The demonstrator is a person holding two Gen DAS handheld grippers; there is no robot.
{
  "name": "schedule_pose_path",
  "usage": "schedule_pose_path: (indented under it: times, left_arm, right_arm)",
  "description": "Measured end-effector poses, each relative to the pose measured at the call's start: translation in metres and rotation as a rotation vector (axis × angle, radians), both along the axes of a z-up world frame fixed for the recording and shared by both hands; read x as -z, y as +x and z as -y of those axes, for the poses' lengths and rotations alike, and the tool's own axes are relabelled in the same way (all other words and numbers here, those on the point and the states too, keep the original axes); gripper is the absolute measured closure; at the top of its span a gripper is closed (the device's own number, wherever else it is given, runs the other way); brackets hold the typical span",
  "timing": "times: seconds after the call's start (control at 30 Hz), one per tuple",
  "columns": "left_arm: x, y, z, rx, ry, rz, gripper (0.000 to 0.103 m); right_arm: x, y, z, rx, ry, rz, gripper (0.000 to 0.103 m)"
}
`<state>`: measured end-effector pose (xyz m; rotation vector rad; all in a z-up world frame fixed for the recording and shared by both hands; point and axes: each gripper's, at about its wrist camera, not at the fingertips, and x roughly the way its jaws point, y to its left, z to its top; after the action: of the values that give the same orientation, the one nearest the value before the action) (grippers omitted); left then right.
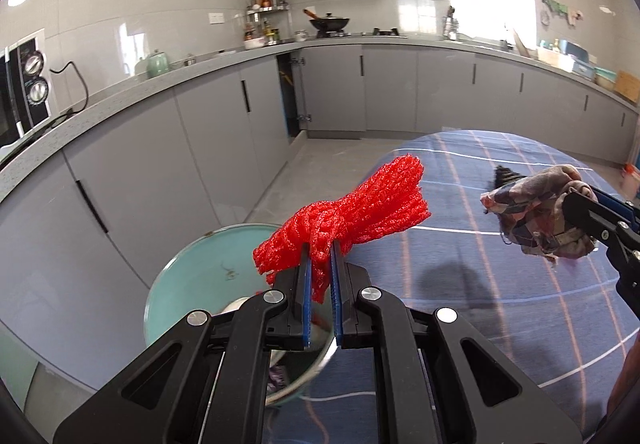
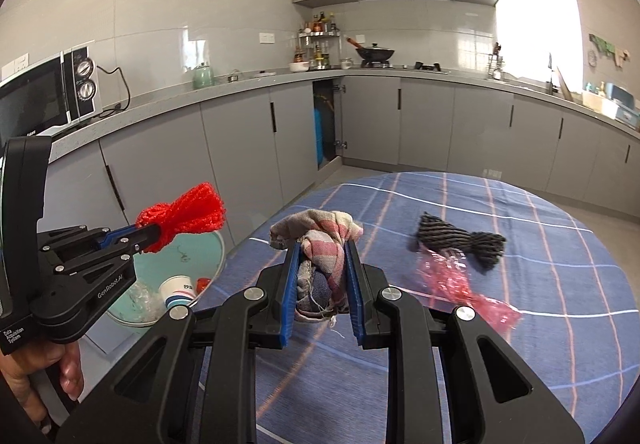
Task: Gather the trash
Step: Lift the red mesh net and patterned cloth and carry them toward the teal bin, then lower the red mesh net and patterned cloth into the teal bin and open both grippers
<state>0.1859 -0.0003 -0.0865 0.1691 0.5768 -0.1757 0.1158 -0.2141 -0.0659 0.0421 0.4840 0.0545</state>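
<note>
The left hand-held gripper (image 1: 321, 256) is clenched on a red foam net (image 1: 352, 212), its blue pads pinching the bundle near the middle, with the loose ends fanning out above and to the side. It hangs over the rim of a teal bin (image 2: 200, 244) standing on the floor just beside the worktop (image 2: 540, 284), which is covered with a blue checked cloth. The bin holds a paper cup (image 2: 178, 290), some clear plastic film and a small red item. The right hand-held gripper (image 2: 322, 256) is grasping a crumpled checked rag (image 2: 320, 244), held above the near part of the worktop; the wad bulges out past the tips. On the worktop, well apart from the rag, lies a black foam net (image 2: 460, 240), and touching it on the near side a pink plastic wrapper (image 2: 460, 284), blurred. A person's fingers (image 2: 70, 372) wrap the left handle.
</note>
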Motion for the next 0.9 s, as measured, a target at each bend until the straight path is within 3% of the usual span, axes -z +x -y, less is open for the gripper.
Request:
schedule_pose_path:
  times: [0.43, 0.9]
  left_arm:
    - [0.002, 0.011, -0.036, -0.104, 0.033, 0.013, 0.094]
    - [0.012, 0.020, -0.061, -0.215, 0.140, 0.026, 0.094]
  right_arm:
    - [0.013, 0.021, -0.029, -0.055, -0.020, -0.028, 0.081]
    - [0.022, 0.039, -0.059, -0.105, -0.042, -0.044, 0.080]
